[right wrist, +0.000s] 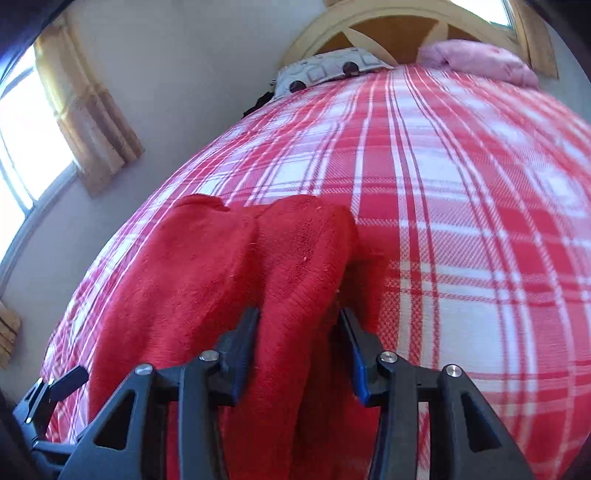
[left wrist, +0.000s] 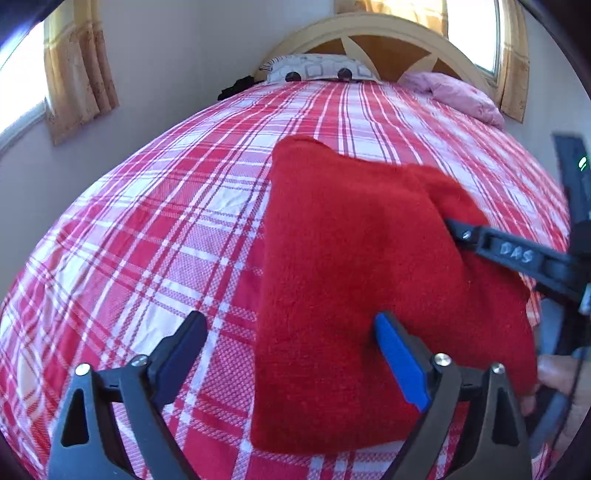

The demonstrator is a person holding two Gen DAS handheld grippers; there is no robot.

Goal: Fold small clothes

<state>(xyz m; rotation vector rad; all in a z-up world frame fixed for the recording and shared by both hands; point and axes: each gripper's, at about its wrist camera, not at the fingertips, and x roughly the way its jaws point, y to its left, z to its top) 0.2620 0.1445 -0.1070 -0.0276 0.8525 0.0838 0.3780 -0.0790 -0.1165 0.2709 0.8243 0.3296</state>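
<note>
Red fleece garment (left wrist: 351, 280) on plaid bed (left wrist: 166, 240); right tool (right wrist: 299, 332) pinching fold.

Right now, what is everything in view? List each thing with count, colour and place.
Fleece garment: one, red, near part of the bed, partly folded.
Bedspread: one, red and white plaid, covering the bed.
Patterned pillow: one, white and grey, at the headboard.
Pink pillow: one, right of it.
Headboard: one, cream and wood, far end.
Curtains: tan, beside the windows.
Left gripper: black, blue pads, open, one finger over the garment.
Right gripper: black, a raised fold of the garment between its fingers.
</note>
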